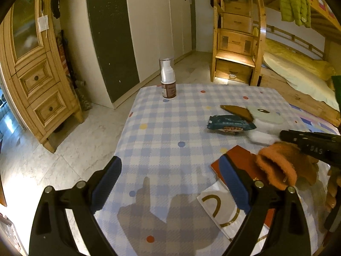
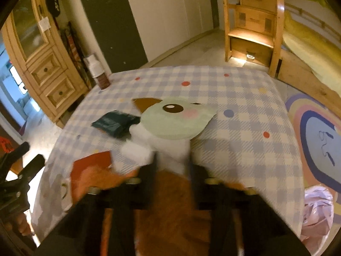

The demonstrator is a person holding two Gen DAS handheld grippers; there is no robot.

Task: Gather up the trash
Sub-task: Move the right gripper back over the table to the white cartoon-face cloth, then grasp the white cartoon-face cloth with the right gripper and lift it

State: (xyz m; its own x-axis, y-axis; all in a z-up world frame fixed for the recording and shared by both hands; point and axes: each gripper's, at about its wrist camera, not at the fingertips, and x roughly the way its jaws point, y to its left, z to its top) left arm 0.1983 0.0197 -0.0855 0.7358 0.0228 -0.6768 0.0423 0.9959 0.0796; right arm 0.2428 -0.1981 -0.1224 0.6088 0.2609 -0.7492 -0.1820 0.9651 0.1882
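Observation:
A table with a blue checked cloth (image 1: pixel 166 132) holds a dark teal snack wrapper (image 1: pixel 231 124), a spray bottle (image 1: pixel 168 79), a red card (image 1: pixel 240 160) and a white paper with a gold mark (image 1: pixel 219 207). My left gripper (image 1: pixel 170 183) is open and empty above the near cloth. My right gripper (image 2: pixel 172 166) is shut on a plush toy: its white neck (image 2: pixel 172 149) sits between the fingers, the pale green face (image 2: pixel 177 119) beyond, orange fur (image 2: pixel 170 209) beneath. The wrapper (image 2: pixel 116 123) lies left of the face. The right gripper also shows in the left wrist view (image 1: pixel 283 136).
A wooden cabinet (image 1: pixel 36 85) stands left, white wardrobes (image 1: pixel 153 25) behind, wooden bunk-bed stairs (image 1: pixel 236 42) at the back right. A rainbow rug (image 2: pixel 315 132) and a pale plastic bag (image 2: pixel 317 215) lie on the floor to the right of the table.

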